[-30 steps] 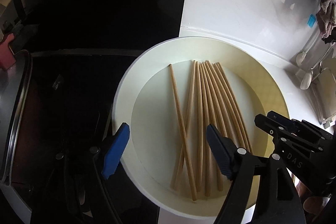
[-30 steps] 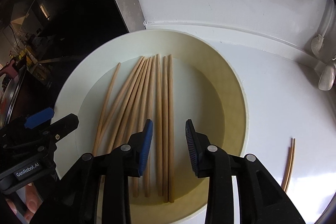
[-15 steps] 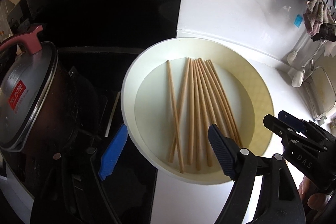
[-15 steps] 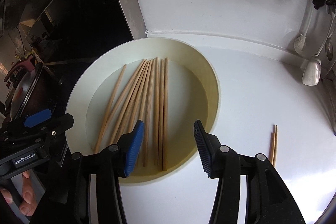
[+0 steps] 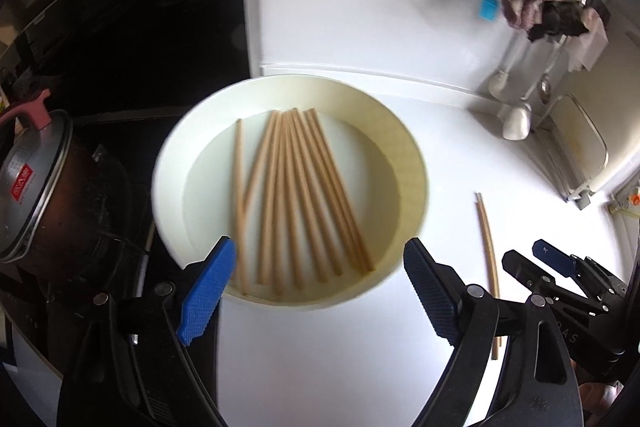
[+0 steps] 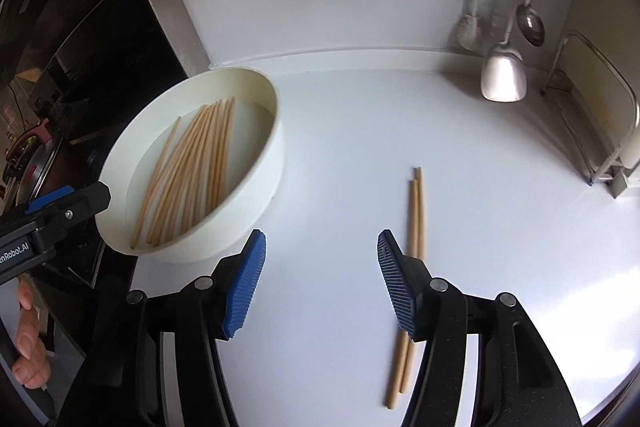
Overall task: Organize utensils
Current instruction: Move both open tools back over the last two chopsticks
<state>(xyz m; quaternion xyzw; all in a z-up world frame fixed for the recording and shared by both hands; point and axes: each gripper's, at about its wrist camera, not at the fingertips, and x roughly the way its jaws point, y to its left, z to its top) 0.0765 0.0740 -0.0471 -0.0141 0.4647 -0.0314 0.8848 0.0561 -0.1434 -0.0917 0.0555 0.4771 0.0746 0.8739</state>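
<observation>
chopstick pair (image 6: pixel 414 227) on counter | beside right fingers (image 6: pixel 394 277) | fingers spread

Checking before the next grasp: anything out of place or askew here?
Two chopsticks lie on the counter, apart from the bundle in the bowl. One bowl chopstick crosses its neighbour. Nothing spilled or broken.

Left gripper (image 5: pixel 318 291): jaws spread wide, nothing between blue pads (image 5: pixel 206 293), pointing forward and down. Right gripper (image 6: pixel 320 287): jaws wide apart, nothing gripped, tilted down. Bare fingers (image 6: pixel 30 343) visible behind left gripper's body.
</observation>
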